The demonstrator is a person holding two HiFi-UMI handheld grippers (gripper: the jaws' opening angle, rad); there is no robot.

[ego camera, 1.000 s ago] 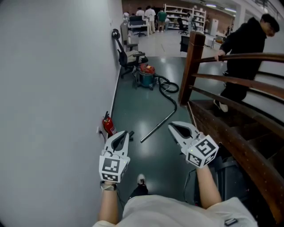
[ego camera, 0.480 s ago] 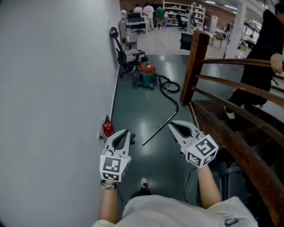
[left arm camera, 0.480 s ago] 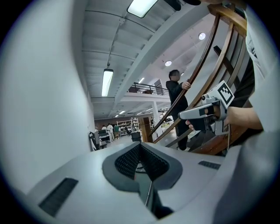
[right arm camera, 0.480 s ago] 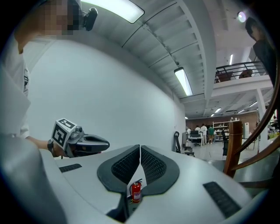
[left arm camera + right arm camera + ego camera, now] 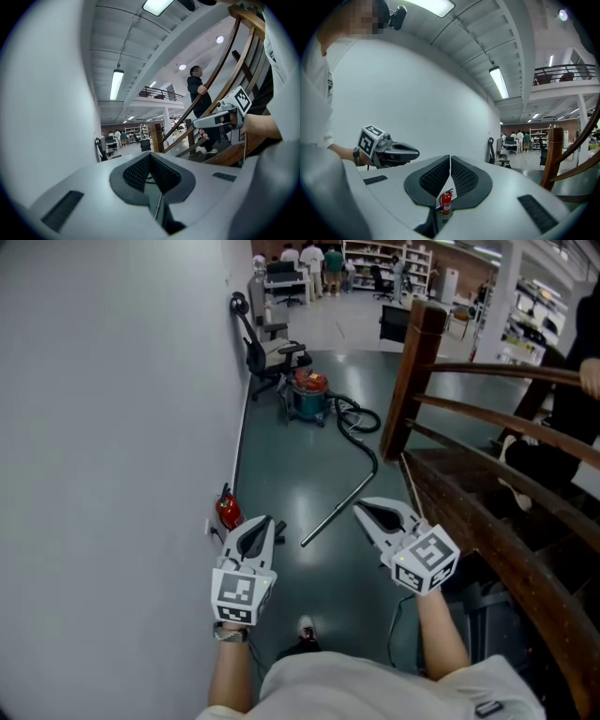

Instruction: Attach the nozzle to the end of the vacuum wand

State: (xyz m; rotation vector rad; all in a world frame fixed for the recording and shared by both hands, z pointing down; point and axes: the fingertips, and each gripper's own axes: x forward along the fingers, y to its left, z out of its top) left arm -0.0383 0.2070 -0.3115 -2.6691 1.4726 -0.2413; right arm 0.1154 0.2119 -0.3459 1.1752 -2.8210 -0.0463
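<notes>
Plain grey wall (image 5: 112,427) on L, glossy dark green floor (image 5: 300,474) ahead, brown wooden stair rail (image 5: 487,418) on R. Teal canister vacuum w/ red top (image 5: 307,399) far off by wall. Its black hose (image 5: 361,432) leads to long silver metal wand (image 5: 339,510), flat on floor ahead of both grippers. L gripper (image 5: 262,520), R gripper (image 5: 361,507): jaws together, nothing btwn. Small red fire extinguisher (image 5: 228,512) at wall base.

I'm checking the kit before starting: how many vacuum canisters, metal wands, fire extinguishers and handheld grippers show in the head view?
Vacuum canister: 1
Metal wand: 1
Fire extinguisher: 1
Grippers: 2 (left gripper, right gripper)
Total: 5
</notes>
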